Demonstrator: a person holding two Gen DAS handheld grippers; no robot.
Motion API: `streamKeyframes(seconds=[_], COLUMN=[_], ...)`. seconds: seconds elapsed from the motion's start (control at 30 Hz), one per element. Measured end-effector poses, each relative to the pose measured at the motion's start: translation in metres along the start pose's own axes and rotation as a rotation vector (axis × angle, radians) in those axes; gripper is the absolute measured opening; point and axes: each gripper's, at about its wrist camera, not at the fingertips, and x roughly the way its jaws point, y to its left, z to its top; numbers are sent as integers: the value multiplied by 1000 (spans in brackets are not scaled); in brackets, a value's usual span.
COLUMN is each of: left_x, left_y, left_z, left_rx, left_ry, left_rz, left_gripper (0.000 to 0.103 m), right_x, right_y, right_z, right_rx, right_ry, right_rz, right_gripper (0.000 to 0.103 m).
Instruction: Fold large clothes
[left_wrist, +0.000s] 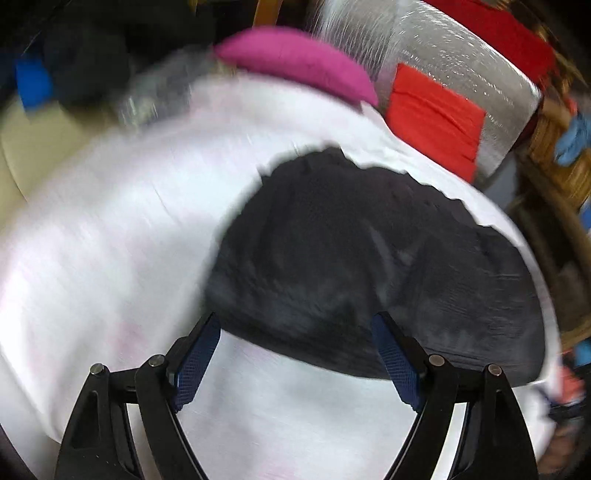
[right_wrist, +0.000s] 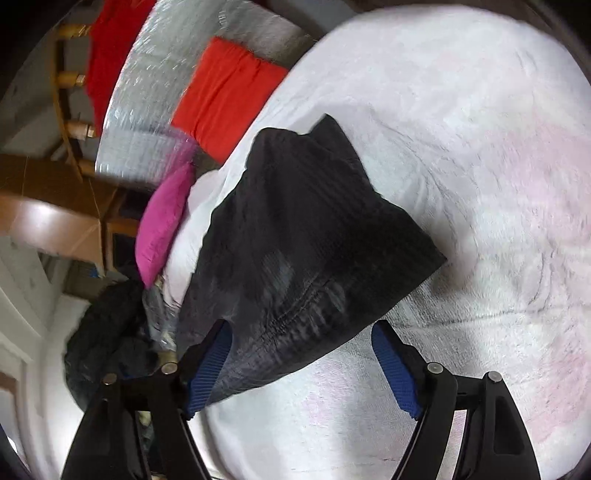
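White bedcover (right_wrist: 461, 155) under a folded black garment (right_wrist: 295, 236)

Both our tongs spread wide, holding nothing.

Our left tongs (left_wrist: 295, 325) angle downward with the blue-padded fingers (left_wrist: 199, 360) well apart; our right tongs (right_wrist: 301, 332) do the same, black frames splayed, pads (right_wrist: 395, 373) parted and nothing pinched between them.

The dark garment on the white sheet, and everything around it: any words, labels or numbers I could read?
None can be read. The dark garment shows no print or tag, the white sheet only faint pink marks, and the red cloth and pink cloth are plain.
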Motion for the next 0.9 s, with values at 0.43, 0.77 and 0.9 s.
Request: streamKeyframes(seconds=[0.43,0.77,0.9], left_x=[-16,-21,-21], left_y=[-16,-7,-8], left_z=[8,4,4], left_rx=[101,101,106], left_ry=[-124,-127,-128], left_rz=[122,120,122], left_gripper=[85,85,85], right_x=[4,59,70], right_y=[79,84,83], right_z=[-27,-13,-12], right_rx=[-354,-363,-392], right_ry=[-109,-68,-42], right_rz=[-3,-187,-227], right_gripper=[74,70,70])
